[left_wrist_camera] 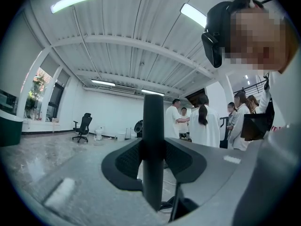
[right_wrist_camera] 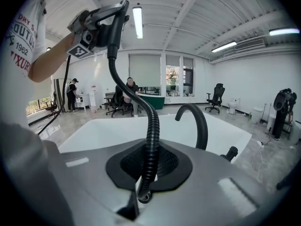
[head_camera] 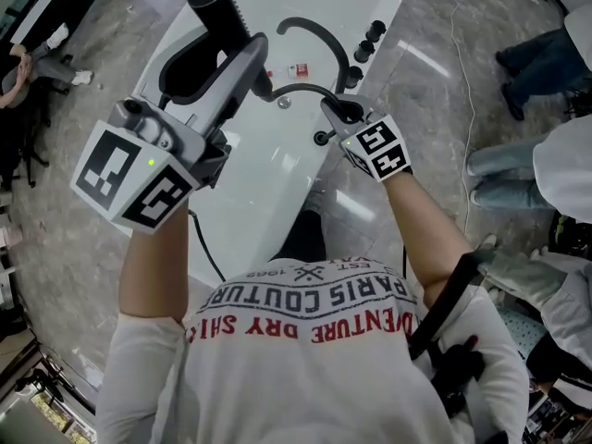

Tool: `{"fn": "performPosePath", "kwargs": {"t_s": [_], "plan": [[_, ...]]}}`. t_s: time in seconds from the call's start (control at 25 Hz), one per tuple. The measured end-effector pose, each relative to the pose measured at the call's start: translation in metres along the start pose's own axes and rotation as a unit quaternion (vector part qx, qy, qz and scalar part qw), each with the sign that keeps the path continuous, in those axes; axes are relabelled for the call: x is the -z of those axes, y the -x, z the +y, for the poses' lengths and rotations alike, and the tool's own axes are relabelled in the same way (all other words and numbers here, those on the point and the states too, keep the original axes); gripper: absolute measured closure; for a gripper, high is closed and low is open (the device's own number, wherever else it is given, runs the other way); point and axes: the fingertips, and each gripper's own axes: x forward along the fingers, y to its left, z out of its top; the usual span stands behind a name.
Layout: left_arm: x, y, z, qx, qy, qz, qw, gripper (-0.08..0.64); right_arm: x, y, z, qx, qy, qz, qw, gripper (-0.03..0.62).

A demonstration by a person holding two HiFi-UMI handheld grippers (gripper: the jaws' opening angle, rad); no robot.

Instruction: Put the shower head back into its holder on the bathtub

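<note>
Above the white bathtub (head_camera: 277, 183), the left gripper (head_camera: 242, 58) has its jaws clamped wide on the black shower head (head_camera: 220, 12). It grips around the handle, which stands upright between the pads in the left gripper view. Lower and to the right, the right gripper (head_camera: 335, 109) is pinched tight on the black corrugated hose (right_wrist_camera: 151, 135) near the tub's rim, beside the curved faucet spout (right_wrist_camera: 201, 121). I cannot single out the holder among the dark fittings on the rim. The head looks rigid, smooth and fairly light, so a grip around the handle suits it. The hose looks springy and will likely tug sideways, so guiding it close to the rim should help seating.
</note>
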Motion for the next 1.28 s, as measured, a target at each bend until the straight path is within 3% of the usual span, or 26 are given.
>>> {"fn": "performPosePath", "kwargs": {"t_s": [0.4,0.68,0.92,1.04,1.28], "plan": [[0.007,0.004,-0.026,0.023,0.027,0.005,0.9993,0.419,0.068,-0.005,0.028,-0.009,0.001,0.069,0.998,0.588],[0.007,0.003,-0.050,0.055,0.023,0.005,0.9982,0.419,0.099,-0.020,0.039,-0.015,-0.003,0.096,0.995,0.591],[0.017,0.000,-0.059,0.073,0.030,0.017,0.9967,0.420,0.110,-0.025,0.039,-0.008,-0.027,0.105,0.994,0.528],[0.023,-0.003,-0.061,0.078,0.038,0.021,0.9960,0.419,0.115,-0.022,0.037,-0.002,-0.039,0.103,0.994,0.454],[0.041,-0.014,-0.061,0.078,0.053,0.030,0.9951,0.419,0.124,-0.008,0.045,-0.010,-0.055,0.099,0.994,0.434]]}}
